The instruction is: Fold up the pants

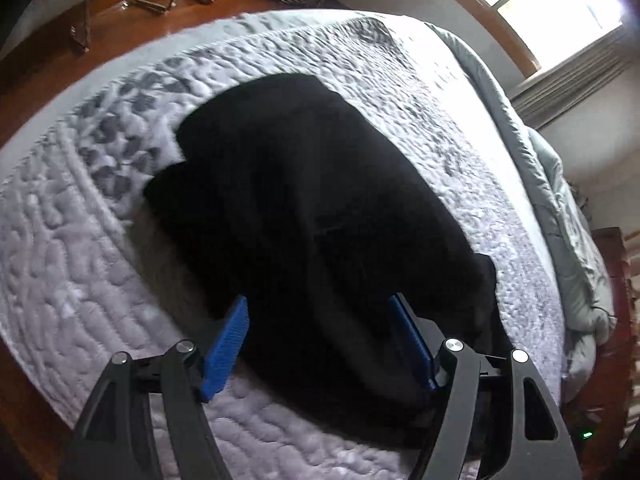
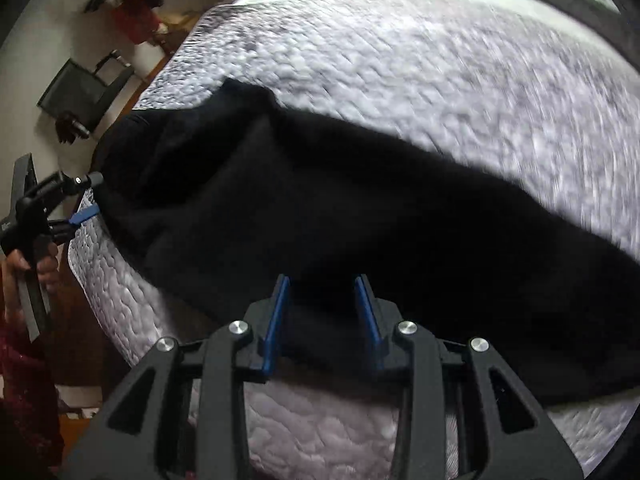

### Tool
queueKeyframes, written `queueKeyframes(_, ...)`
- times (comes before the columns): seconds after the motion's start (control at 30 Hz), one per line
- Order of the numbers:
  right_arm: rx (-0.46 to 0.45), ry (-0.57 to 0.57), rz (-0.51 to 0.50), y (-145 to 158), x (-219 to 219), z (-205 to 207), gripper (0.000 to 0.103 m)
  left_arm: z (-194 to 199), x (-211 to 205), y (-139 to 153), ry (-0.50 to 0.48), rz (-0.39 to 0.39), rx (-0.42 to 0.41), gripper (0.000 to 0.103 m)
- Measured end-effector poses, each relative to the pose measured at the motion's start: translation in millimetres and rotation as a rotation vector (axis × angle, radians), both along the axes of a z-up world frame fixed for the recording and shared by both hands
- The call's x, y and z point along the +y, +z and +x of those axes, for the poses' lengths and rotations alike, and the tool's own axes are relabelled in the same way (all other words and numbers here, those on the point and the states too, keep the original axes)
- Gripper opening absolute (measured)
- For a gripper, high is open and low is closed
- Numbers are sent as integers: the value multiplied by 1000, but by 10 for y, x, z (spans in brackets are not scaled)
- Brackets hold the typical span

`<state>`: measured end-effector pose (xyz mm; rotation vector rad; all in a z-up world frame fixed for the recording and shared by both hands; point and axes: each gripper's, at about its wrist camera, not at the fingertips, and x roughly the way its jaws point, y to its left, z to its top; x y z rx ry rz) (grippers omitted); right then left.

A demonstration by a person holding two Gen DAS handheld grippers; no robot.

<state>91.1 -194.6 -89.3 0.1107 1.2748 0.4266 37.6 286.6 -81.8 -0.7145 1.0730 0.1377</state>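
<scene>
Black pants [image 1: 304, 216], one pair, lie spread across a white quilted bed [image 1: 80, 264], folded over into a long dark band. Two claws hang over the near edge of the fabric, both angled steeply down at it. The left claw [image 1: 320, 344] stands wide apart, its blue pads [image 1: 226, 344] clear of the cloth on either side, gripping nothing. The right claw [image 2: 322, 320] is parted to a narrower gap, pads [image 2: 276, 320] straddling the pants' near hem without pressing on it.

In the right wrist view the left claw [image 2: 82, 216] shows at the far left, held by a person's hand [image 2: 38, 268] wrapped around its grip, at the end of the pants.

The pants' near hem runs close to the bed's front edge; white quilt lies bare beyond the far side of the fabric and to the left. A grey duvet [image 1: 560, 200] is bunched along the bed's right side below one bright window [image 1: 560, 4]. Wooden floor [image 1: 60, 52] shows past the bed's far-left edge.
</scene>
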Motion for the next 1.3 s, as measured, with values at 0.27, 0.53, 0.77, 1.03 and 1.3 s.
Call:
queueKeyframes(0.27,-7,-22,-19,-15,-86,-66,42,139,-25,-152,46,-54,48,27)
queueKeyframes(0.53,-3,-95,-8,-30,-364,-119,42,-220,-115,208,97,16,-86,14)
queueKeyframes(0.77,33,-164,-18,-186,-632,-88,43,-376,-129,-142,97,136,-48,17)
queueKeyframes(1.03,22,-224,-51,-209,-925,-164,45,-433,-322,134,91,236,-38,30)
queueKeyframes(1.3,-13,-453,-114,14,-1970,-438,47,-337,-1543,358,-263,182,-150,33)
